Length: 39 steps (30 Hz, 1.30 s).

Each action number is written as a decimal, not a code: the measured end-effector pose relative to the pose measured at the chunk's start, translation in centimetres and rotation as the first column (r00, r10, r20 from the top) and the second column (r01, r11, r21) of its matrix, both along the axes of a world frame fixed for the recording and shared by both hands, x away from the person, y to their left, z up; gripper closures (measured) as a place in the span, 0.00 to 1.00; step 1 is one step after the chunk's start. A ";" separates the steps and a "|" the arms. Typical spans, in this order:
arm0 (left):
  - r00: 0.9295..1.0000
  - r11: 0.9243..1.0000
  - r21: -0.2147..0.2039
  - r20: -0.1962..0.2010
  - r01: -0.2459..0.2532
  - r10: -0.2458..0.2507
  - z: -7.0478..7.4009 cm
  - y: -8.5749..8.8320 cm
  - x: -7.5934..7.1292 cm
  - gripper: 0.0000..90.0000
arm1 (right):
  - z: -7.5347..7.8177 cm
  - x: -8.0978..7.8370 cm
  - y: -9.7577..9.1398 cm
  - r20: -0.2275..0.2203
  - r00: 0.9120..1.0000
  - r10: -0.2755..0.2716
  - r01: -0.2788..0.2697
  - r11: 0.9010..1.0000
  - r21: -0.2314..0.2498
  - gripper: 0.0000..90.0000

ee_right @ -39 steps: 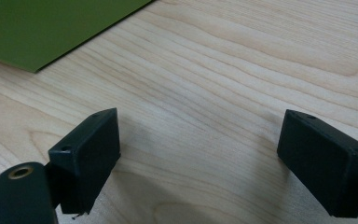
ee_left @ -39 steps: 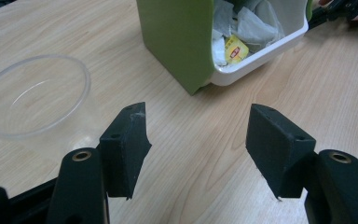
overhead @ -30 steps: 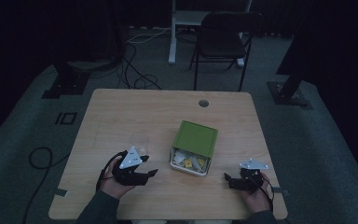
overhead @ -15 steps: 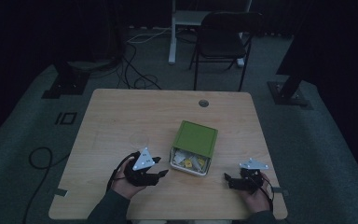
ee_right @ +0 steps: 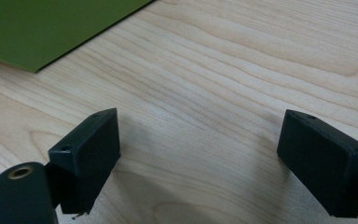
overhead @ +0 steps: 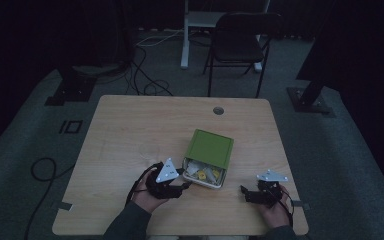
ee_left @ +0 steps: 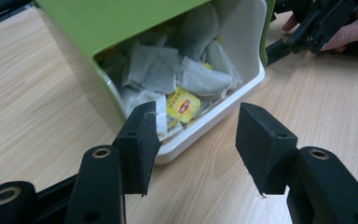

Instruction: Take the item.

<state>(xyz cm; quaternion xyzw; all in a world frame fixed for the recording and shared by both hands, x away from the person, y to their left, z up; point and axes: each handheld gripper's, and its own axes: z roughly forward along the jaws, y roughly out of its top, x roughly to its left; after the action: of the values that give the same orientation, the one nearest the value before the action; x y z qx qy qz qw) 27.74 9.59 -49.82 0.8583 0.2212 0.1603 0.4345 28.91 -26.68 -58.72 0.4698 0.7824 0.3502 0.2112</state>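
While a person sits at the wooden table (overhead: 130,130), the left hand-held gripper (ee_left: 196,140) gapes just before a tipped green box (overhead: 209,150) spilling tea bags (ee_left: 186,77) near the front edge; the right hand-held gripper (ee_right: 198,158), well apart, also spreads wide, empty.

Both tools are matte black. The left gripper (ee_left: 193,140) has two blocky, square-faced jaws, each with a small screw hole near its tip and a brass-ringed hole on the arm behind it. The right gripper (ee_right: 200,163) has the same block jaws and one brass ring. In the high view each carries a pale grey three-cornered plate and a black cable; the left forearm wears a dark sleeve (overhead: 127,225)
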 end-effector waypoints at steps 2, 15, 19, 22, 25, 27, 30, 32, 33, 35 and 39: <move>1.000 1.000 -0.007 -0.007 0.008 -0.008 -0.1 -0.6 0.2 0.56 | 0.0 0.0 0.0 0.000 1.000 0.000 0.000 1.000 0.000 0.14; 0.999 0.999 -0.002 -0.026 0.034 -0.034 -0.9 -3.8 0.9 0.56 | 0.0 0.0 0.0 0.000 1.000 0.000 0.000 1.000 0.000 0.14; 0.999 0.999 -0.002 -0.035 0.038 -0.038 -1.1 -4.3 1.1 0.55 | 0.0 0.0 0.0 0.000 1.000 -0.001 0.001 1.000 0.001 0.14; 0.999 0.999 0.002 -0.039 0.038 -0.038 -1.3 -4.6 1.2 0.55 | 0.0 0.0 0.0 0.000 1.000 -0.001 0.001 1.000 0.001 0.14; 0.998 0.999 0.007 -0.041 0.038 -0.038 -1.5 -4.9 1.3 0.55 | 0.0 0.0 0.0 0.000 1.000 -0.001 0.001 1.000 0.001 0.14; 0.998 0.999 0.007 -0.044 0.038 -0.037 -1.6 -5.0 1.3 0.54 | 0.0 0.0 0.0 0.000 1.000 -0.001 0.001 1.000 0.000 0.14; 0.998 0.999 0.014 -0.048 0.031 -0.030 -1.9 -5.5 1.4 0.50 | 0.0 0.0 0.0 0.000 1.000 -0.001 0.001 1.000 0.000 0.14; 0.998 0.999 0.015 -0.051 0.032 -0.032 -2.0 -5.7 1.4 0.47 | 0.0 0.0 0.0 0.000 1.000 0.000 0.000 1.000 0.000 0.14; 0.998 0.999 0.017 -0.052 0.033 -0.032 -2.1 -5.8 1.4 0.47 | 0.0 0.0 0.0 0.000 1.000 -0.001 0.001 1.000 0.000 0.14; 0.998 0.999 0.020 -0.056 0.034 -0.033 -2.2 -5.9 1.4 0.46 | 0.0 0.0 0.0 0.000 1.000 0.000 0.000 1.000 0.000 0.14; 0.997 0.999 0.018 -0.069 0.038 -0.037 -2.5 -6.1 1.6 0.46 | 0.0 0.0 0.0 0.000 1.000 0.000 0.000 1.000 0.000 0.14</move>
<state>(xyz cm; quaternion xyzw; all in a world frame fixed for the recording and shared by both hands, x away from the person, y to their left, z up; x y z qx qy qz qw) 29.29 3.47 -52.35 0.8715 0.2182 0.1247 0.4211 28.91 -26.68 -58.72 0.4698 0.7823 0.3503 0.2113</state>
